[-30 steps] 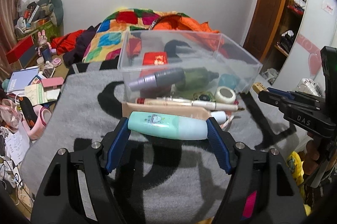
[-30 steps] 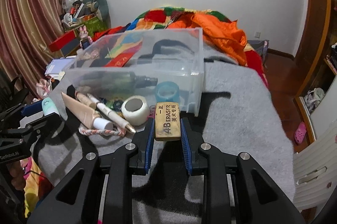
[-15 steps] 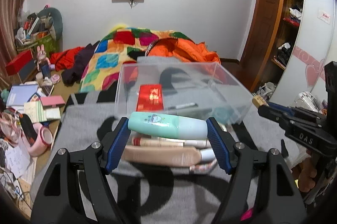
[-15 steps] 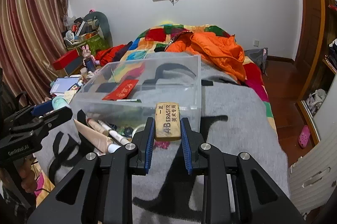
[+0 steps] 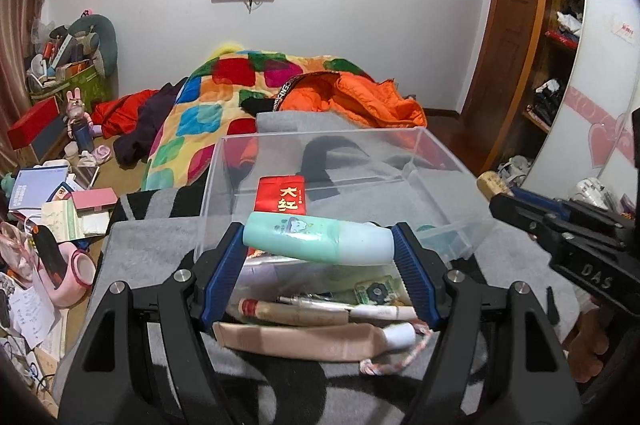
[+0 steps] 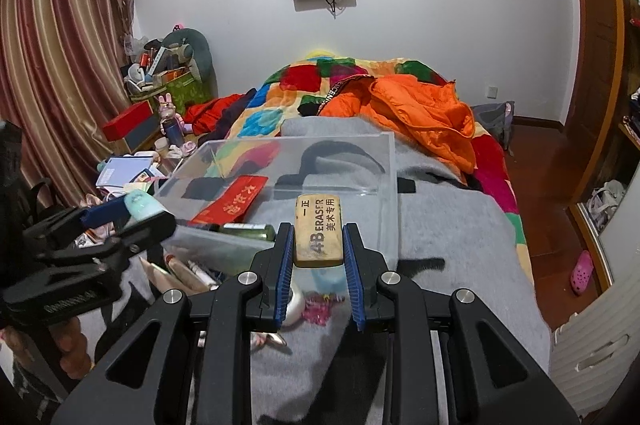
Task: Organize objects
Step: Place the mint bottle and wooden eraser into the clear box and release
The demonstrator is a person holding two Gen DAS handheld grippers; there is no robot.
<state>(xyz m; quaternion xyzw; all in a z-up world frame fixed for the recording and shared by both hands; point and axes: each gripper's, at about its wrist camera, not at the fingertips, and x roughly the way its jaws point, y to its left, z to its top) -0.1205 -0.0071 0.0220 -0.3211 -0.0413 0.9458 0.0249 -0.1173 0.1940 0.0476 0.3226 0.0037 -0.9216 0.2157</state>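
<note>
Two items are in hand above the clear bin's near rim. Left gripper pinches the mint tube endwise, lying crosswise between wide-set jaws. Right gripper clamps the eraser narrowly. Both have risen since a second ago, when they sat low before the bin.

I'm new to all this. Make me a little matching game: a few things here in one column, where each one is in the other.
Things:
1. mint-green tube
2. 4B eraser
3. red envelope
4. beige tube

Places:
A. inside the clear plastic box
B. in the right gripper
C. on the grey blanket, in front of the box
D. in the left gripper

Pairs: 1-D, 2-B, 3-A, 4-C
</note>
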